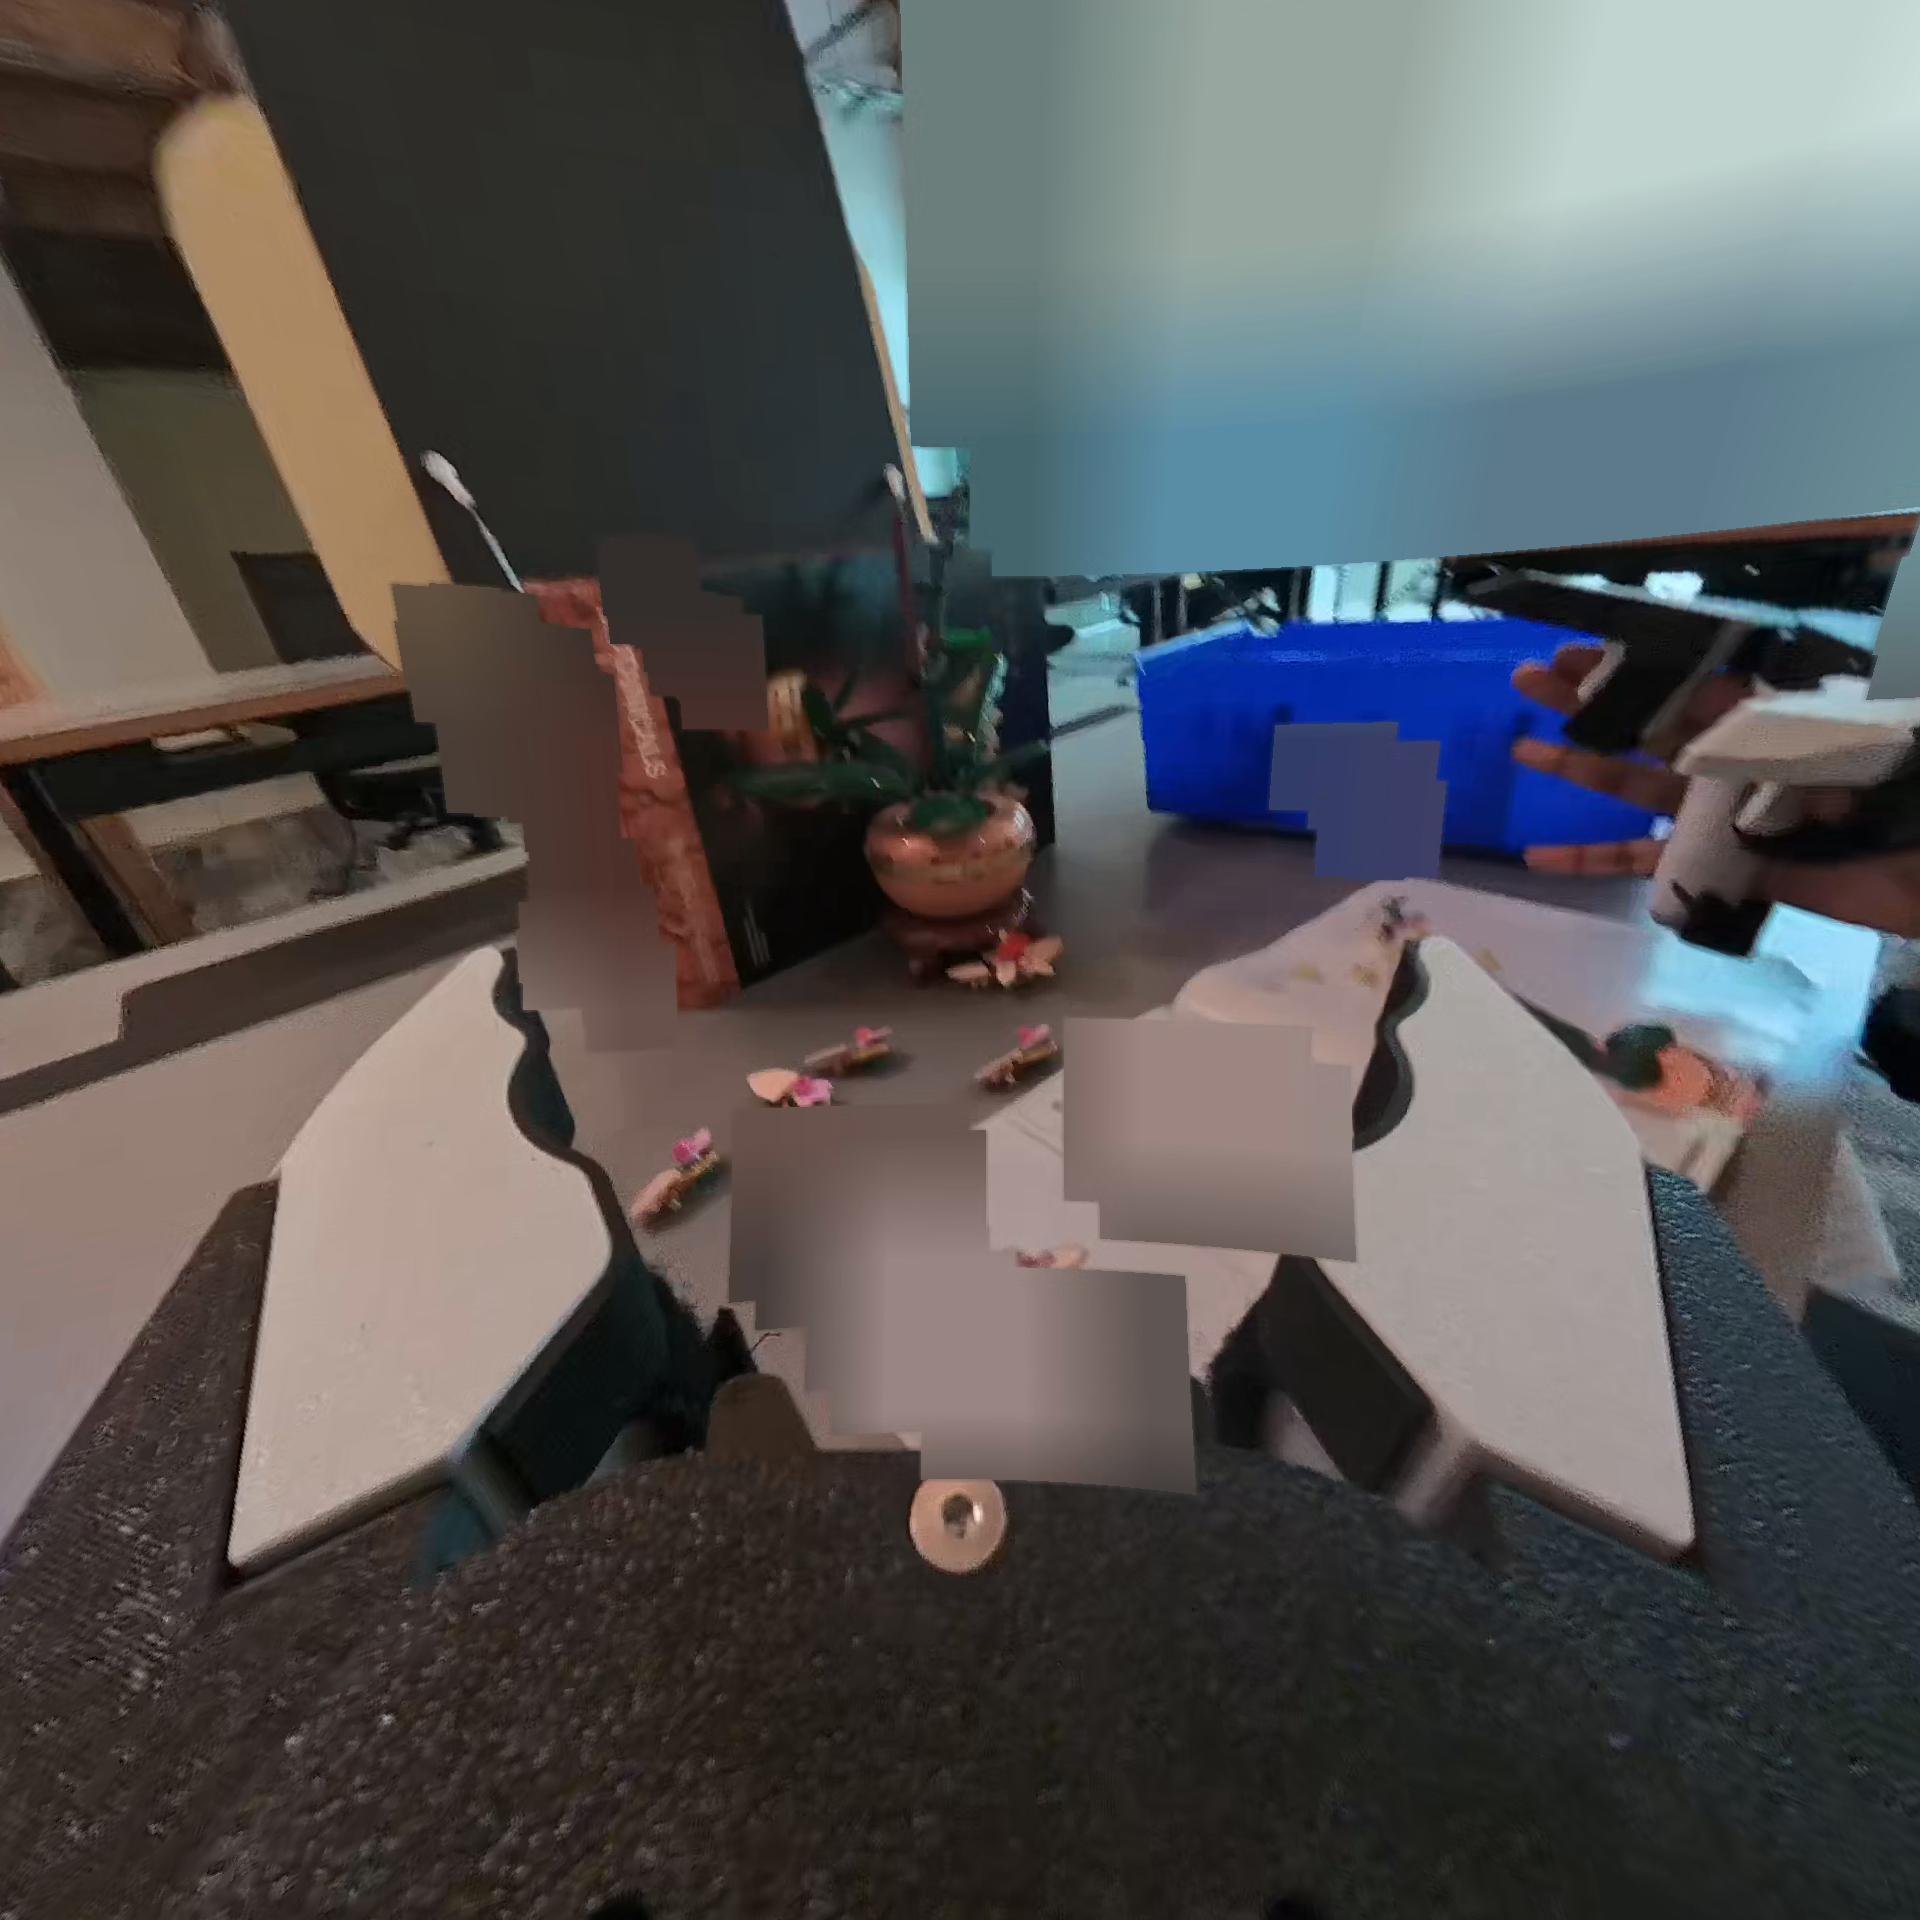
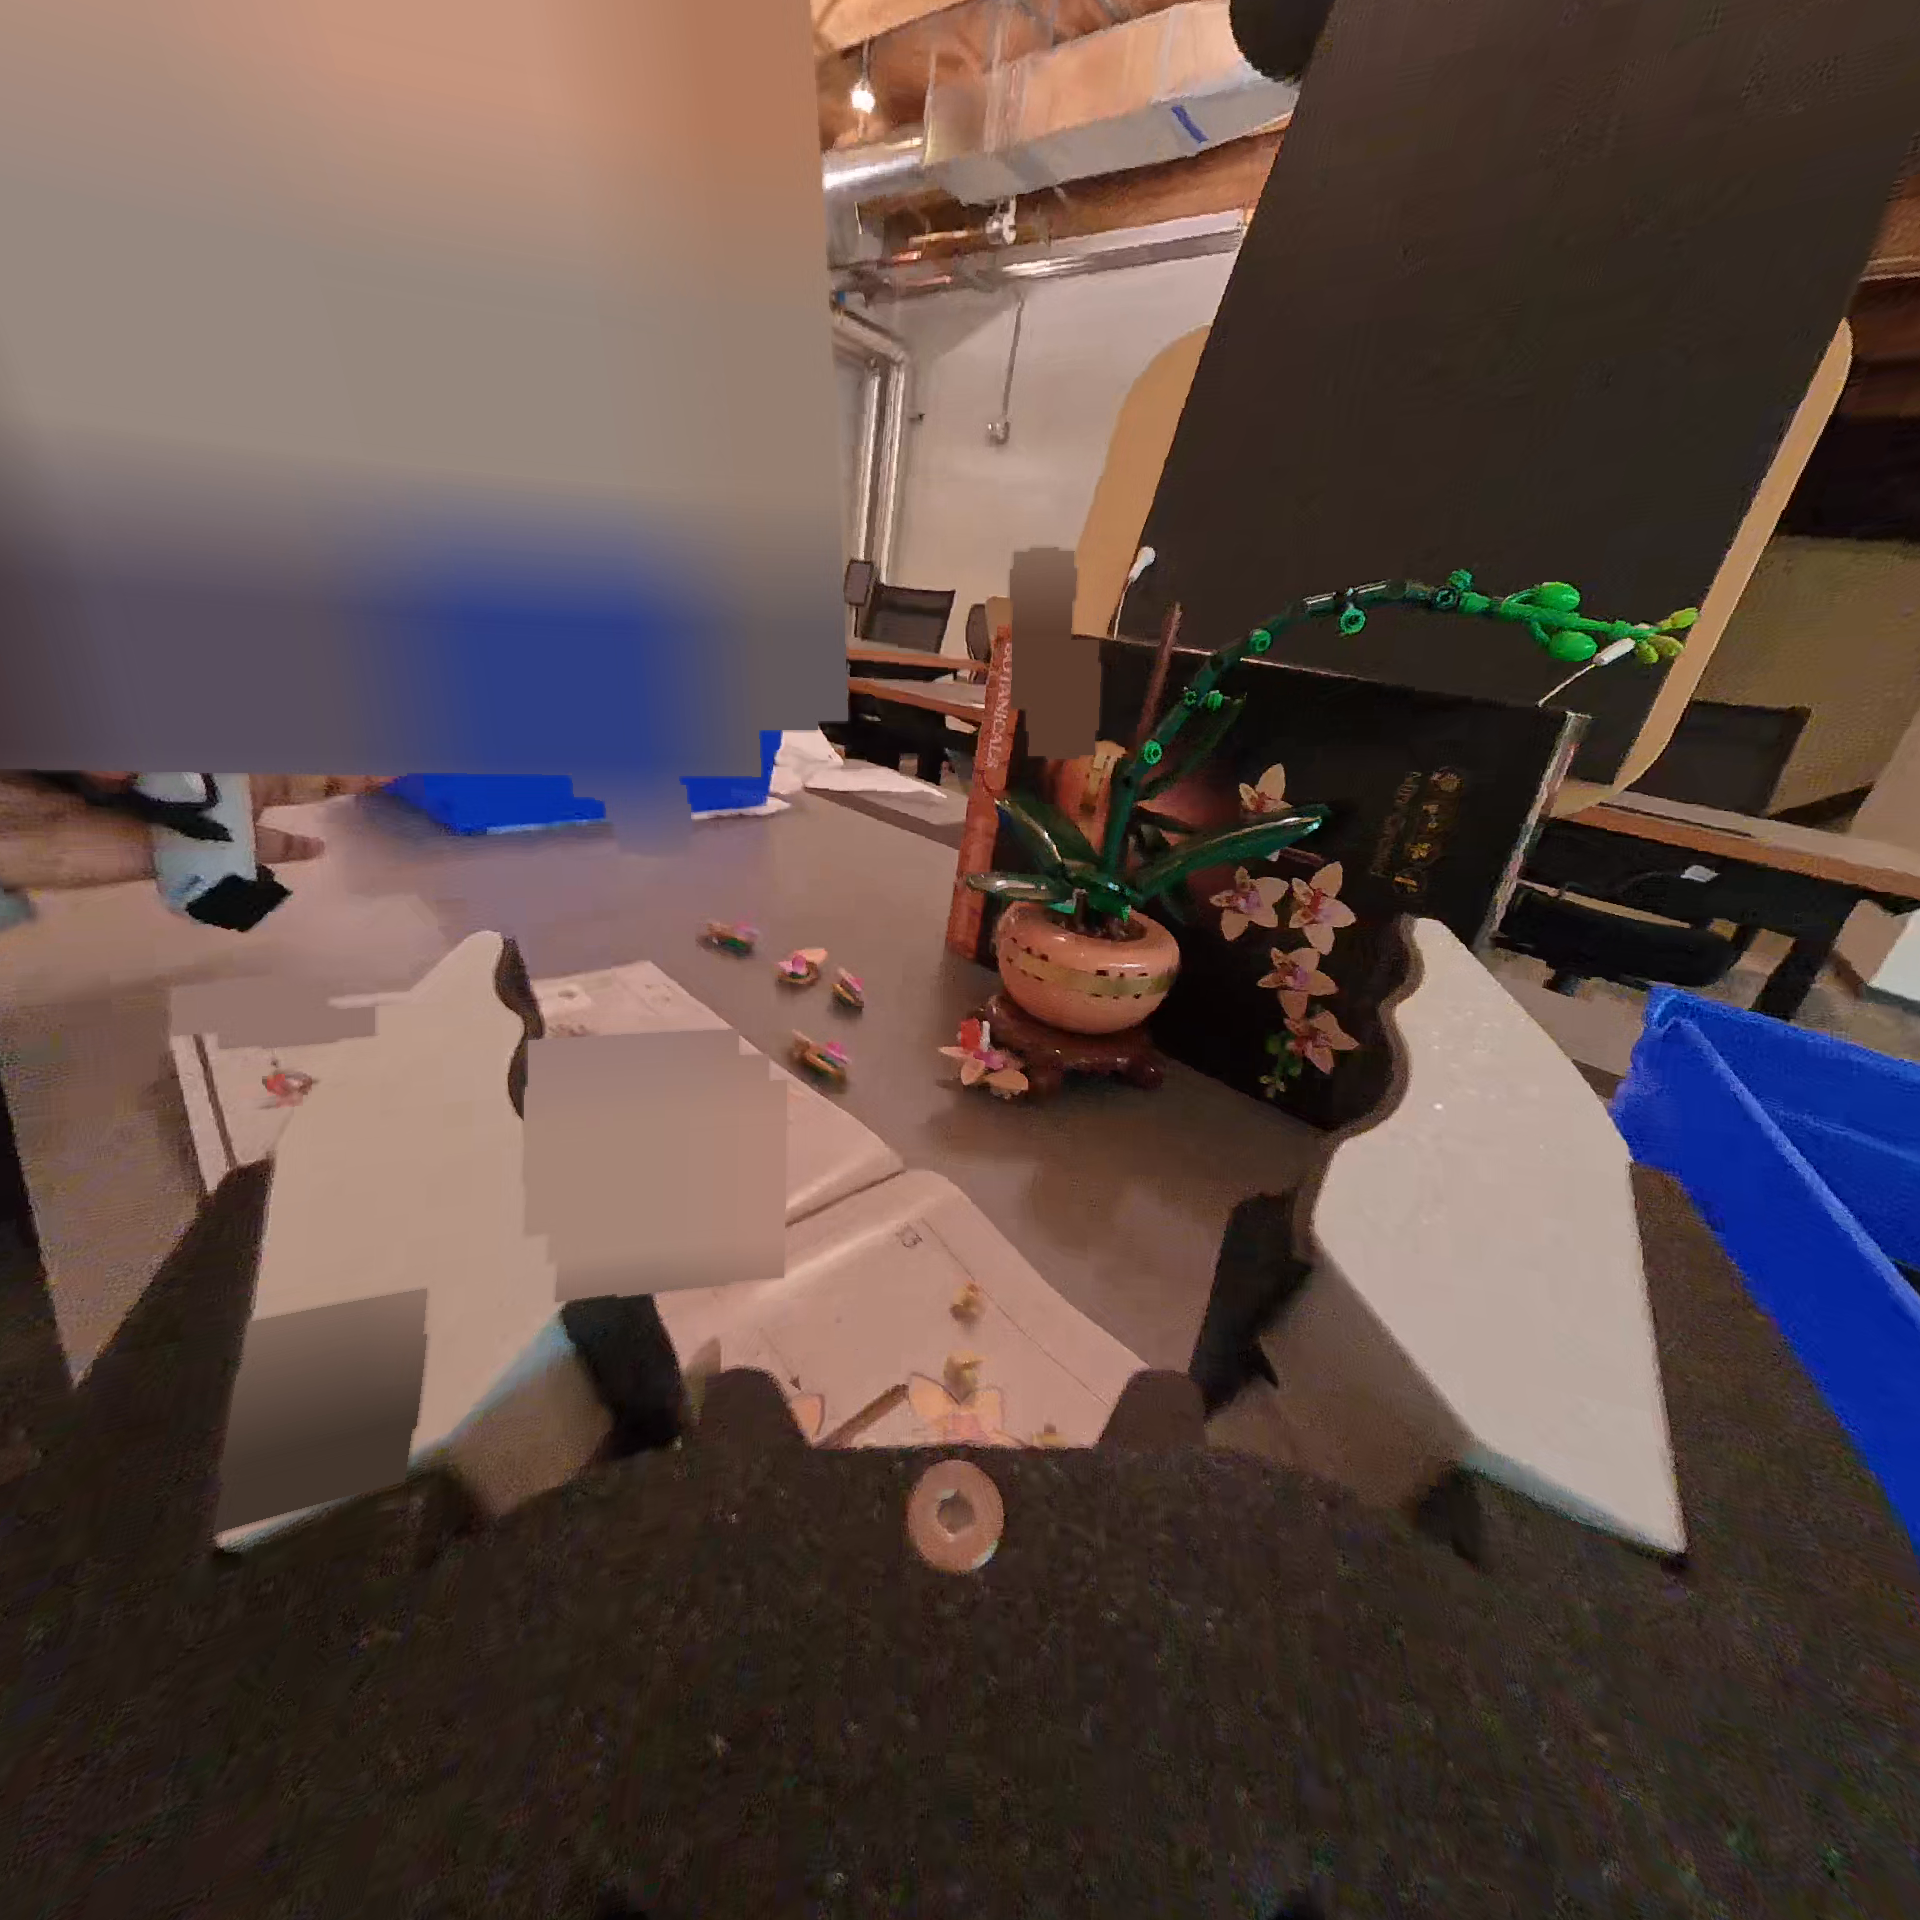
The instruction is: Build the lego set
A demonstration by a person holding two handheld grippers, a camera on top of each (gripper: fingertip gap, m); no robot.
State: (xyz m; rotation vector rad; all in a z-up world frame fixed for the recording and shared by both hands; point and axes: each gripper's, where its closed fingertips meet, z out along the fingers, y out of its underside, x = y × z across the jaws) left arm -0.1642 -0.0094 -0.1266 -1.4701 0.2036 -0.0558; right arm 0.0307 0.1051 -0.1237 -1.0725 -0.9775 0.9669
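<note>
Looking along our left gripper (image 1: 961, 997), we see jaws spread wide, gripping nothing, small brick flowers (image 1: 847, 1055) scattered ahead on the grey table (image 1: 1195, 852). Right view: our right gripper (image 2: 961, 997) gapes empty before the potted brick orchid (image 2: 1086, 971); it looks light but brittle, best held by its pot.

an open-plan office or workshop space with an unfinished ceiling: bare silver metal ducts and pipes (image 2: 1039, 156) run under exposed wooden joists. rows of wood-topped desks (image 2: 1745, 842) with black mesh office chairs (image 2: 909, 613) stand behind a grey worktable (image 2: 623, 894). blue plastic storage bins (image 1: 1351, 717) sit on it.
</note>
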